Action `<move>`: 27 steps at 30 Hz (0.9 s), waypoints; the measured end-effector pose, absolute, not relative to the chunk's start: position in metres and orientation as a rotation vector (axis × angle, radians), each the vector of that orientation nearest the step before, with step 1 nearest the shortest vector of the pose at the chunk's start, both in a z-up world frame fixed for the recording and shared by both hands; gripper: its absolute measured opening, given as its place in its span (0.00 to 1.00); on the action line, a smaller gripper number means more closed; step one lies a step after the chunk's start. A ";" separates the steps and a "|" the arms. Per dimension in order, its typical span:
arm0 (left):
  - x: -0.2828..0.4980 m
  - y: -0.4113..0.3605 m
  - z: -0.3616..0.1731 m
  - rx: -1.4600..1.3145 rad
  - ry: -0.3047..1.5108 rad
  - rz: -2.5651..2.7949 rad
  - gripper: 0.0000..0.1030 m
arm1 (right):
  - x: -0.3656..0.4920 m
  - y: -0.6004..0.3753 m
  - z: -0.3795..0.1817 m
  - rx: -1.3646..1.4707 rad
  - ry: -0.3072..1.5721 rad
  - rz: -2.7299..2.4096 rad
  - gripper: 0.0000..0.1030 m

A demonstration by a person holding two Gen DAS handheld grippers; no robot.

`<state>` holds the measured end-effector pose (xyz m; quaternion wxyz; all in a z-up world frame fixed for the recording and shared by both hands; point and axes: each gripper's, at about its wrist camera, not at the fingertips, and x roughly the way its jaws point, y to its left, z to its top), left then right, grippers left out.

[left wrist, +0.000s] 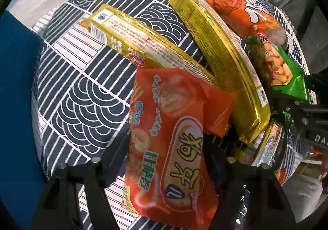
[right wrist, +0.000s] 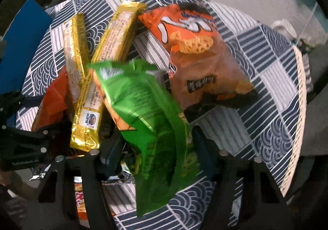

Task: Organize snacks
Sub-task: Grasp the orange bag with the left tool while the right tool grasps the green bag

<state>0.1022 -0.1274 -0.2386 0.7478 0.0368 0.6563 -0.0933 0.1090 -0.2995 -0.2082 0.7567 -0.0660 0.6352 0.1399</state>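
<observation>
- While both grippers point down over the patterned cloth (left wrist: 82, 90), the left gripper (left wrist: 166, 160) straddles the red-orange snack bag (left wrist: 170, 131), fingers half-spread; pad contact is unclear.
- Right gripper (right wrist: 157, 160) brackets the green bag (right wrist: 147, 107), grip likewise unclear.
- Two gold biscuit packs (left wrist: 221, 62) lie between those bags.
- An orange chip bag (right wrist: 196, 49) lies beyond the green bag.
</observation>
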 end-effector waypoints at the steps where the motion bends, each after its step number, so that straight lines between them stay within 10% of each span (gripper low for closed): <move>1: 0.103 -0.128 -0.239 0.086 1.431 -0.200 0.60 | 0.109 -0.300 -0.209 -0.128 1.385 0.298 0.58; 6: 0.094 -0.121 -0.233 0.072 1.413 -0.208 0.49 | 0.105 -0.307 -0.203 -0.068 1.355 0.245 0.43; 27: 0.070 -0.100 -0.138 0.059 1.185 -0.178 0.47 | 0.058 -0.306 -0.116 0.048 1.164 0.115 0.43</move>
